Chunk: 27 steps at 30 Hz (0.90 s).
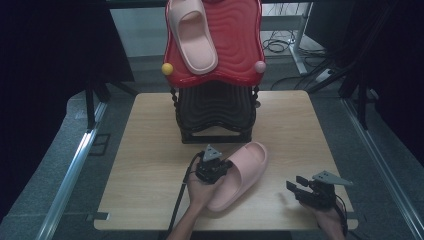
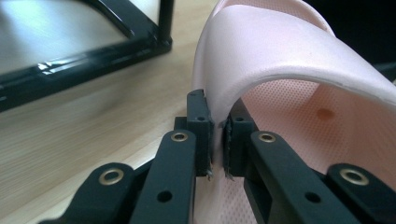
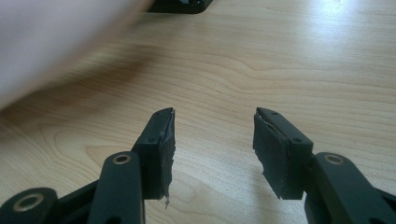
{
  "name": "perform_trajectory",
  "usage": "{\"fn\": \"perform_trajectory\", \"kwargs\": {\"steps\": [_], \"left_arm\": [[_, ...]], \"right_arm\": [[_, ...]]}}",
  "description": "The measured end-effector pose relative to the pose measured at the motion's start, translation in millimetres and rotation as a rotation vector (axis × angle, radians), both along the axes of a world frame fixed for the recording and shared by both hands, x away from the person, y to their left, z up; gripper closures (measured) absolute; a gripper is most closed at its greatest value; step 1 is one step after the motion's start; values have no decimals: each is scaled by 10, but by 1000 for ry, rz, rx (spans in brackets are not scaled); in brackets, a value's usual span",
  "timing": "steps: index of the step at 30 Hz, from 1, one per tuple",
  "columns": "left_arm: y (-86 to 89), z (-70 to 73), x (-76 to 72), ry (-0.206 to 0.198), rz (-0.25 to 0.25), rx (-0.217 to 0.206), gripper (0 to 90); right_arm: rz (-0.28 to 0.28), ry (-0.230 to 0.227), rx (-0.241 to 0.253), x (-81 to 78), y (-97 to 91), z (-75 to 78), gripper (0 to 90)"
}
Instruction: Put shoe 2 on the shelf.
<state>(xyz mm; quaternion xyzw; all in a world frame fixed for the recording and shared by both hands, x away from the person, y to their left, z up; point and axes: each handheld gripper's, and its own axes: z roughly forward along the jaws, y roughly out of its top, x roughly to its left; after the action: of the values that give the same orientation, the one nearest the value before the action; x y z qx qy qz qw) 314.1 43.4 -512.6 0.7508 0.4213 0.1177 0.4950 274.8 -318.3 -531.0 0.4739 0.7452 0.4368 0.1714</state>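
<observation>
Our left gripper [image 1: 223, 167] pinches the pink foam slipper's [image 1: 243, 171] strap between closed fingers [image 2: 200, 135], sole stretching away rightward; our right gripper [image 1: 295, 187] waits open nearby

No text, label, brand, number or sign can be read anywhere in these views: not on either pink slipper, the red and black rack, or the wooden bench.

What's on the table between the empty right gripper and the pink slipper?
Nothing: in the high view, bare wooden table separates the right gripper from the pink slipper.
</observation>
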Motion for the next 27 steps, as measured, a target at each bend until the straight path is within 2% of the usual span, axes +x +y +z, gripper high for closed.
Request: {"fn": "perform_trajectory", "kwargs": {"steps": [5, 12, 18, 23, 27], "left_arm": [[214, 146, -128, -51, 35, -44, 840], [471, 451, -251, -138, 81, -92, 840], [587, 670, -291, -193, 131, -108, 840], [657, 784, -311, -226, 158, -145, 840], [671, 874, -308, -248, 180, -147, 840]], "right_arm": [[-3, 0, -2, 8, 20, -18, 489], [-8, 6, 1, 16, 25, -32, 490], [-21, 13, 12, 19, 5, -38, 490], [-27, 16, 13, 20, 5, -40, 489], [-29, 16, 13, 22, 14, -48, 490]]}}
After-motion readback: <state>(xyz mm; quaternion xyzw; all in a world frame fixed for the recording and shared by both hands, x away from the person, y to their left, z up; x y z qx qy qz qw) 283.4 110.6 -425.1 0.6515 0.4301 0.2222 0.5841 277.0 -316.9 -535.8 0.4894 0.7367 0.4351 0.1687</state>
